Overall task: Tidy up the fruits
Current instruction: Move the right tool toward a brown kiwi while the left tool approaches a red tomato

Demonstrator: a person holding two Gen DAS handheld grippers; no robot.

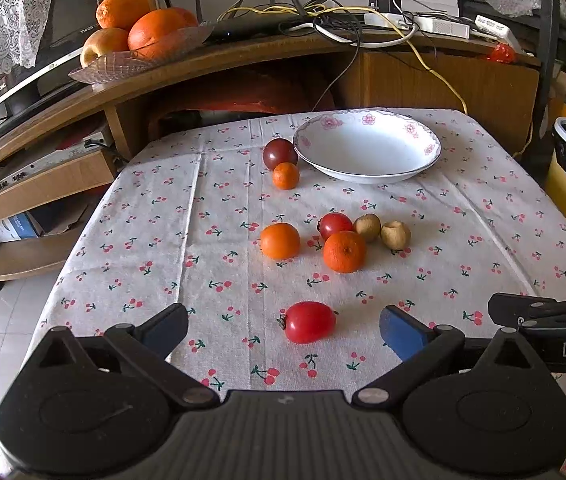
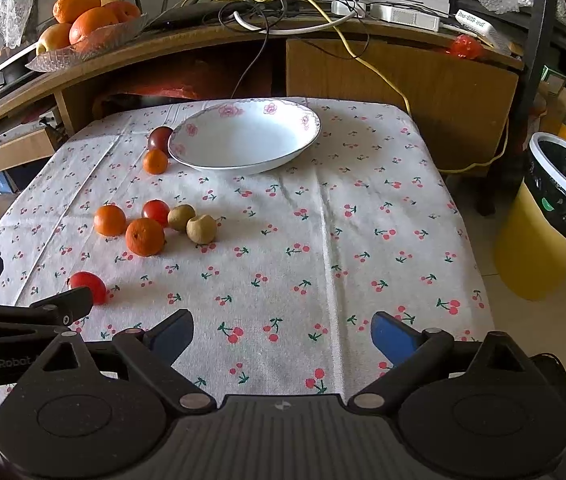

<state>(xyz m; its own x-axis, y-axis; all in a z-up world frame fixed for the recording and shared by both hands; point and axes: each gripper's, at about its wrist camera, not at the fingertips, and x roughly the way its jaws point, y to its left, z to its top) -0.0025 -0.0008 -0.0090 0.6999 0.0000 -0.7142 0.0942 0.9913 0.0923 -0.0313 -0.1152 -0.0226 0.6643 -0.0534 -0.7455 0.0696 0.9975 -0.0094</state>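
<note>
Bare bench [image 2: 363, 240] right and near, fruit cluster [image 2: 155, 224] crowding left, plate [image 2: 243, 136] blocking far centre

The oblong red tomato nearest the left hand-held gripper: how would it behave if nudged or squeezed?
The oblong red tomato looks smooth and glossy, so probably slippery. Its rounded shape on the flat tablecloth suggests it may roll. Likely soft; squeeze gently.

both wrist cams low, near edge, facing bowl [image 1: 367, 148]; share tablecloth [image 2: 363, 240].
</note>
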